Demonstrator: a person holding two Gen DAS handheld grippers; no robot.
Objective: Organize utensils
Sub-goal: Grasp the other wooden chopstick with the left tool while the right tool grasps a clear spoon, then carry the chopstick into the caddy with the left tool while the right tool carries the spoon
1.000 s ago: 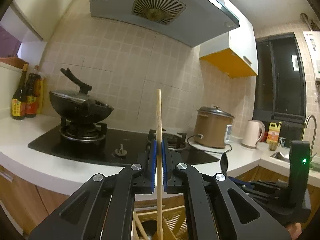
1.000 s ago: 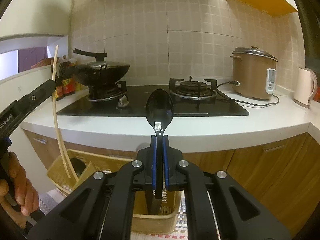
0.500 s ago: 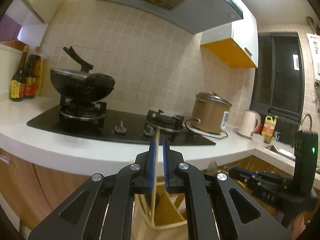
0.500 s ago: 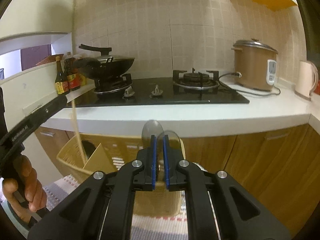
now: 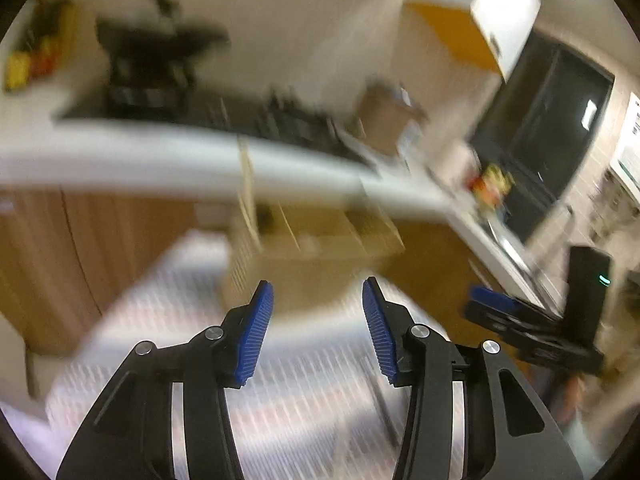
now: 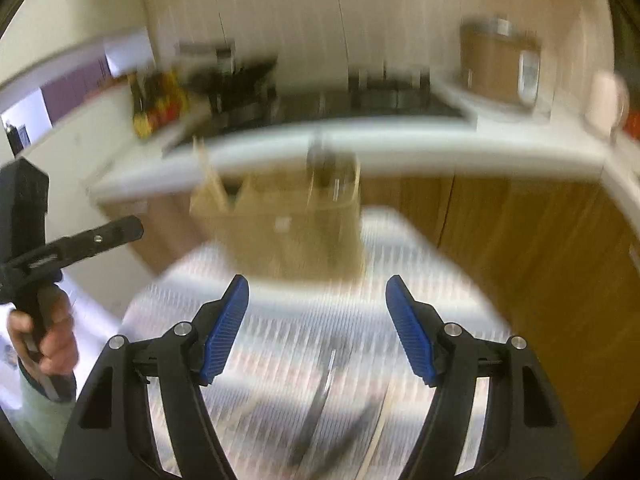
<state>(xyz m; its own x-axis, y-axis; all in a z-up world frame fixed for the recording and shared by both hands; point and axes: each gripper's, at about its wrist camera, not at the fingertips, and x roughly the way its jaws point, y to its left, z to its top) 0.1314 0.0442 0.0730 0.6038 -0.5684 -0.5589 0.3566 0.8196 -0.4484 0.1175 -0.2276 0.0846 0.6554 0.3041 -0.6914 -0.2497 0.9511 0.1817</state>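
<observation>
While both views blurred, my left gripper (image 5: pixel 318 314) and right gripper (image 6: pixel 316 316) had just been opening, jaws apart, nothing between. Pale wooden chopsticks (image 5: pixel 248 196) and dark spoon (image 6: pixel 324 164) stood in tan slotted basket (image 6: pixel 280 236). More utensils (image 6: pixel 320 404) lay on striped mat (image 6: pixel 280 336), unsorted.

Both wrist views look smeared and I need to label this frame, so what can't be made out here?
- Beige divided utensil basket, both views: motion blur hides which compartment holds which utensil.
- Pale wooden chopsticks, left view: lower ends hidden by the basket wall.
- Dark utensils on the striped mat, right view: blurred; type unclear.
- Left gripper and right gripper: jaws have just been opening, nothing between them.
</observation>
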